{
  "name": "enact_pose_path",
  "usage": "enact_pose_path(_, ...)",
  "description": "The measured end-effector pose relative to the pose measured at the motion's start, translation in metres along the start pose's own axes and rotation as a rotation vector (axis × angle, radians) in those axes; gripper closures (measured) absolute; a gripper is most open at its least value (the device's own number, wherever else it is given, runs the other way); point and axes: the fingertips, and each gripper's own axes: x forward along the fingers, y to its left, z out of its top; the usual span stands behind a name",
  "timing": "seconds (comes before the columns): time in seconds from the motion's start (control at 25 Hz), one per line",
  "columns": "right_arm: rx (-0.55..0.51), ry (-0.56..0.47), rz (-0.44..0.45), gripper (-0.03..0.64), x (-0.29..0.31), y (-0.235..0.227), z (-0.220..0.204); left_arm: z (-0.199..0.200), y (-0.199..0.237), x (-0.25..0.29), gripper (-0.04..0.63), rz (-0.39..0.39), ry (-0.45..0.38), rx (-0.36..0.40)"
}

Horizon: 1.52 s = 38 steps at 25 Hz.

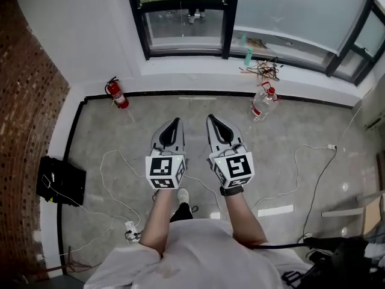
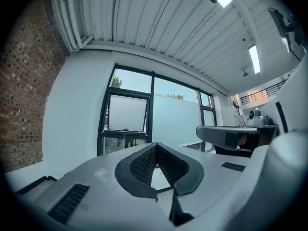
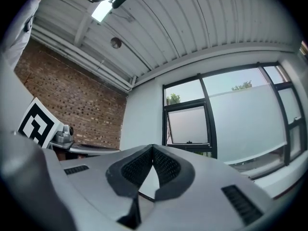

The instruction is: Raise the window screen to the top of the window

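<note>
Head view, grippers: We hold the left gripper (image 1: 174, 123) and right gripper (image 1: 212, 119) side by side, pointing towards a black-framed window (image 1: 227, 17).
Head view, floor: A red fire extinguisher (image 1: 117, 94) stands ahead-left of the left gripper. A clear plastic bottle with a red cap (image 1: 263, 104) lies ahead-right of the right gripper.
Left gripper view, jaws: Pressed together, holding nothing.
Left gripper view, screen: The pale grey window screen (image 2: 126, 113) sits beyond the jaw tips, slightly left, well apart.
Right gripper view, jaws: Closed tight, empty.
Right gripper view, screen: It sits beyond the tips, slightly right, well apart. A red brick wall (image 3: 82, 109) is to the left.
</note>
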Motion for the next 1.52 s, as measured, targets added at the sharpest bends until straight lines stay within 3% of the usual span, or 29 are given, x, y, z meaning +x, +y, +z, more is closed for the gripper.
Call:
enact_pose_path(0.48,0.001,-0.013,0.071,0.615,0.180,0.047,-0.001,0.027,0.157,0.079,0.595,0.013,-0.076,-0.033)
enact_pose_path(0.68,0.004,0.004,0.097,0.615,0.227,0.061,-0.013,0.022,0.200,0.104,0.595,0.024,-0.085,-0.034)
enact_pose_path(0.84,0.008,-0.002,0.115,0.615,0.253,0.058,-0.014,0.017,0.209,0.125,0.595,0.015,-0.072,-0.042)
enact_pose_path(1.12,0.030,0.001,0.126,0.615,0.305,0.013,-0.032,0.009,0.224,0.193,0.595,0.015,-0.056,-0.037)
enact_pose_path(1.52,0.057,-0.056,0.108,0.615,0.390,-0.126,-0.022,0.020,0.214,0.352,0.595,0.015,-0.047,-0.020)
